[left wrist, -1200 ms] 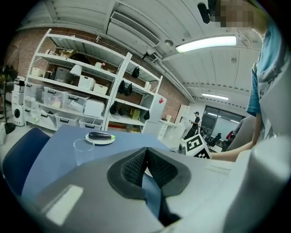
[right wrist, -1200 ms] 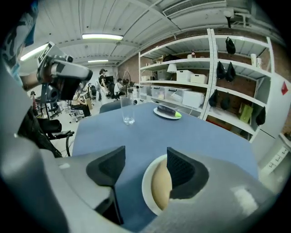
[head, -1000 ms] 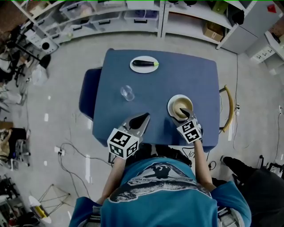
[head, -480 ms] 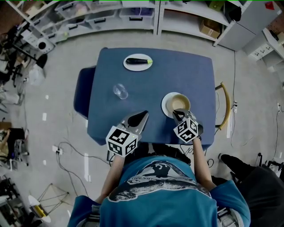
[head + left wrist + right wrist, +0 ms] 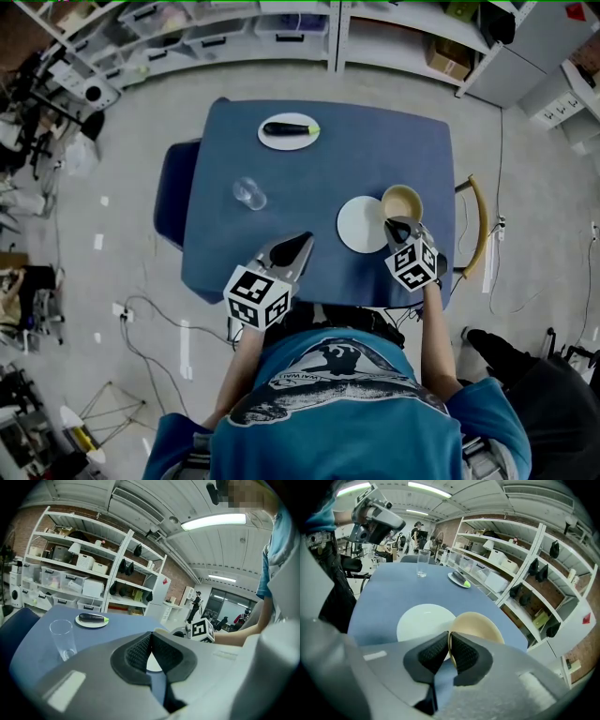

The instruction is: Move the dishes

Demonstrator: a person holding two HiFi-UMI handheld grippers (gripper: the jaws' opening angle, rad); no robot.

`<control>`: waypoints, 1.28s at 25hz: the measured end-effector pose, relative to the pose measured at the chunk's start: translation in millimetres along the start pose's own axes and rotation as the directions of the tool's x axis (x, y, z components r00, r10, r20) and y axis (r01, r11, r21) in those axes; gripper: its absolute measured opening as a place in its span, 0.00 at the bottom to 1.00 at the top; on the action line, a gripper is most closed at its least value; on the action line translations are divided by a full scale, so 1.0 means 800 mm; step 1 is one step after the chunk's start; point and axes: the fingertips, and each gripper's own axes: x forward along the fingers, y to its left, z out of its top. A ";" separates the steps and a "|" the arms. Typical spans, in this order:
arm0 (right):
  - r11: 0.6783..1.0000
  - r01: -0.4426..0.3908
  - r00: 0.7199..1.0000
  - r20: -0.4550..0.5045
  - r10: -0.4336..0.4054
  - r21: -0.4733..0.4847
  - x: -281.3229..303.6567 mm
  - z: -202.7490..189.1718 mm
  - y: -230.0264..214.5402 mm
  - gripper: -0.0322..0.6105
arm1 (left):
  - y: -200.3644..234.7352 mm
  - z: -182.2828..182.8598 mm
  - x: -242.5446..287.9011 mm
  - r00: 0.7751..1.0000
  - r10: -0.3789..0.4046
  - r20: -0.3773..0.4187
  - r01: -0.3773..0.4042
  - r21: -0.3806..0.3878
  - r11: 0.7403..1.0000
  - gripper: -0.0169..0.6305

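A beige bowl [image 5: 401,201] is held by its near rim in my right gripper [image 5: 397,225], which is shut on it. The bowl is now beside the right edge of a bare white plate [image 5: 362,224] on the blue table [image 5: 375,150]. In the right gripper view the bowl [image 5: 480,625] sits between the pads [image 5: 464,651], with the white plate [image 5: 423,623] to its left. Whether the bowl rests on the table I cannot tell. My left gripper [image 5: 302,246] is shut with nothing in it, over the table's near edge.
A clear glass [image 5: 249,193] stands left of centre. A small plate with an eggplant [image 5: 289,131] lies at the far edge. A blue chair [image 5: 169,202] is at the table's left and a wooden chair [image 5: 480,234] at its right. Shelves line the far wall.
The bowl sat on the white plate; it has since gone off the plate to the right with my right gripper. The left gripper has hardly shifted.
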 end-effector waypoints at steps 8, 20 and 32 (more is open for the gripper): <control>0.999 0.048 0.997 -0.063 -0.047 0.019 0.021 -0.054 -0.079 0.08 | -0.007 -0.001 0.011 0.999 0.041 -0.018 -0.041 -0.006 0.999 0.05; 0.999 0.014 1.000 -0.023 -0.013 0.051 0.032 -0.072 -0.085 0.11 | -0.028 -0.021 0.024 0.995 0.079 -0.052 -0.080 -0.016 0.997 0.05; 0.996 -0.047 0.988 0.150 0.036 0.073 -0.015 -0.010 -0.041 0.29 | -0.056 -0.043 0.028 0.990 0.113 -0.087 -0.117 -0.051 0.992 0.05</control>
